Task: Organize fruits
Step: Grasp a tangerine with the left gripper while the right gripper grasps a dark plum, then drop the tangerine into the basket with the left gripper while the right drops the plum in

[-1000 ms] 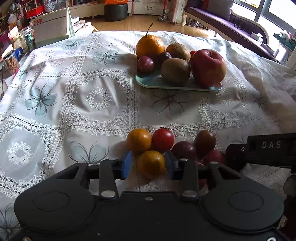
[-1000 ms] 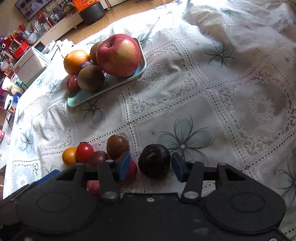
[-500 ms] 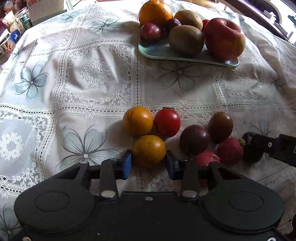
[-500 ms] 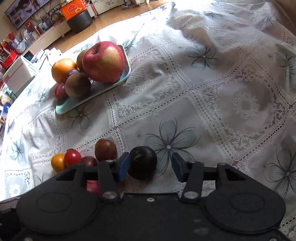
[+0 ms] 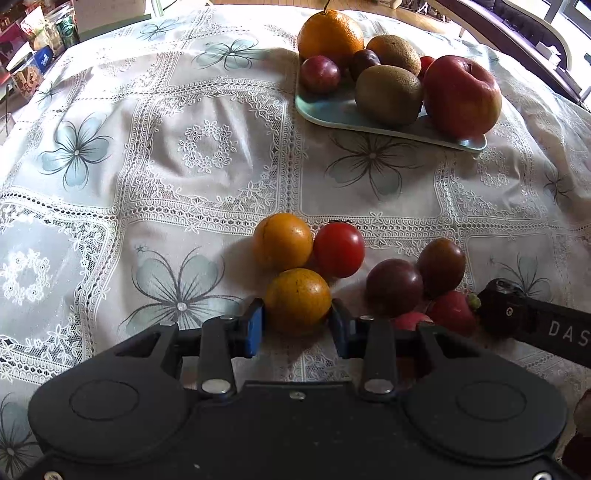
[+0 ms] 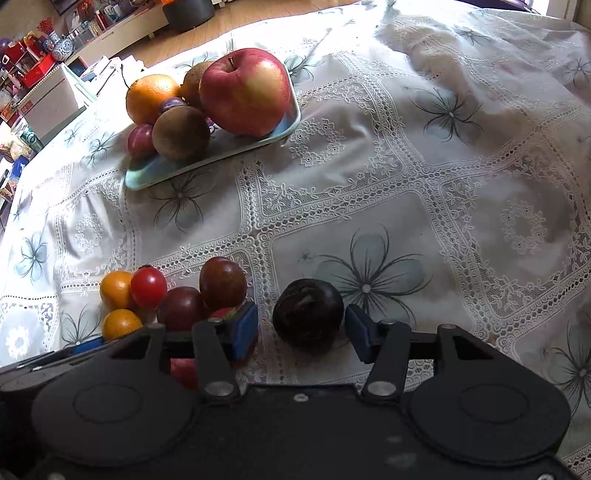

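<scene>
My left gripper (image 5: 295,328) is shut on a small orange (image 5: 297,301) that rests on the lace tablecloth; both blue pads touch its sides. Beside it lie another small orange (image 5: 282,242), a red tomato (image 5: 338,250), two dark red plums (image 5: 393,288) and a red fruit (image 5: 452,314). My right gripper (image 6: 302,334) stands open around a dark purple fruit (image 6: 308,315), with a gap at its left pad. One of its black fingers (image 5: 509,312) shows in the left wrist view. The teal tray (image 6: 147,177) at the back holds an apple (image 6: 245,92), a big orange, kiwis and plums.
The tablecloth (image 6: 461,221) lies bare to the right of the fruit pile and between the pile and the tray (image 5: 325,114). Boxes and jars (image 5: 40,44) stand past the table's far left edge. A sofa (image 5: 517,22) is beyond the far right.
Both views have tipped downward and come closer to the table. The small orange now fills the gap between the left pads. The dark fruit sat against the right gripper's left pad and is now nearer the middle.
</scene>
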